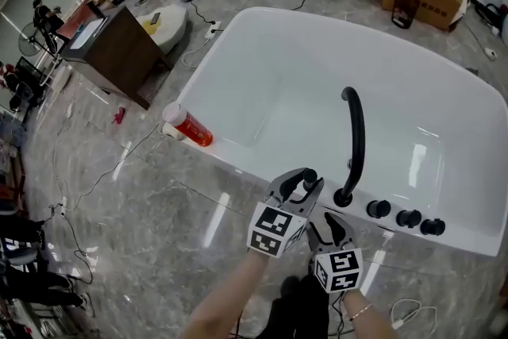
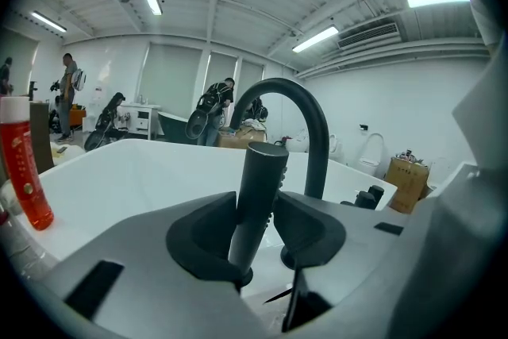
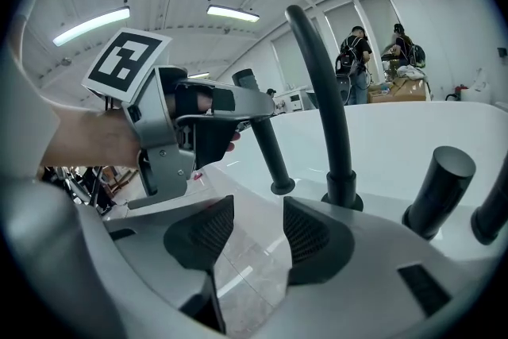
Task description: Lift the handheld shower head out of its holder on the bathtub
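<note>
I am at the grab step. My left gripper [image 2: 255, 228] is squeezed on the shower head [image 2: 262, 171], with a pad on each side of the black stick. The stick stands with its foot in the holder [image 3: 282, 187] on the rim of the tub [image 1: 270, 75]. My right gripper [image 3: 252, 238] is loose with nothing in it, low by the rim and just beside the left one. Next I think I must pull the stick up and out along its own lean (it tips a bit, so a sideways tug could jam it). There is open air above it. The tall bent tap [image 1: 356, 140] stands just beside it, so I should keep off that side. The knobs [image 1: 379, 209] are further along, and the red bottle [image 1: 189, 125] is well away.
</note>
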Demonstrator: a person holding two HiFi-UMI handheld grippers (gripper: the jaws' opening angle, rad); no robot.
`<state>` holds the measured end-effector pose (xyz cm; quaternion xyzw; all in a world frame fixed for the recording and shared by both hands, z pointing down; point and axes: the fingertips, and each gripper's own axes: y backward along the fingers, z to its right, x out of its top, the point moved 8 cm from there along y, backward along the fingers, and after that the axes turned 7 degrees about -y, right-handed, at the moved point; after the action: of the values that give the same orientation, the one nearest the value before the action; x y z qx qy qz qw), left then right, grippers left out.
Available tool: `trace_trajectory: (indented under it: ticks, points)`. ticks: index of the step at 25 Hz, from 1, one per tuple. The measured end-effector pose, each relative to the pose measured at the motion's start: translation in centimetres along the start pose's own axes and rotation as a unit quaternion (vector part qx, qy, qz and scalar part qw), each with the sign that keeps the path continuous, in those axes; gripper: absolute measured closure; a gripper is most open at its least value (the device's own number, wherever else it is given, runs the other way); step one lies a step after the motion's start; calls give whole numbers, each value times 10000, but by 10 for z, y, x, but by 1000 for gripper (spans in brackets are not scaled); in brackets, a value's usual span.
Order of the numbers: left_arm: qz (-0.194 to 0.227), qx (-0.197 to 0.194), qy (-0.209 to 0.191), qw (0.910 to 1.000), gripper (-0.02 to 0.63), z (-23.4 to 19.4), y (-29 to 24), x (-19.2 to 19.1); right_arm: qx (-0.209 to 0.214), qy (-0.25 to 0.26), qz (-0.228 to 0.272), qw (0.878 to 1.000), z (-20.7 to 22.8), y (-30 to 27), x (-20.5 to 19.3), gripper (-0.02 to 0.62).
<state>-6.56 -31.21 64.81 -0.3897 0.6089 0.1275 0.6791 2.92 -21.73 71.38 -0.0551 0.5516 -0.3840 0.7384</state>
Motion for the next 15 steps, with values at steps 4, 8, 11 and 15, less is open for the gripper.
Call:
trace_trajectory:
  ticks: [4,8,11,15]
  points:
    - [-54,-65,-96,9999,448,-1,0,0,-15,74,32,10000,0,-11,4,399]
    - [-147,-72,-256,9995,451,0,1,0,-63,307,110,9994,1,-22,12,399]
    - [-228,-80,-357,9991,451,2,2,-2,-180,475,235,9984,1,-31,18,399]
    - [-182,-90,-362,9991,451,4,5,-1,-323,495,265,9979,2,-38,23,397]
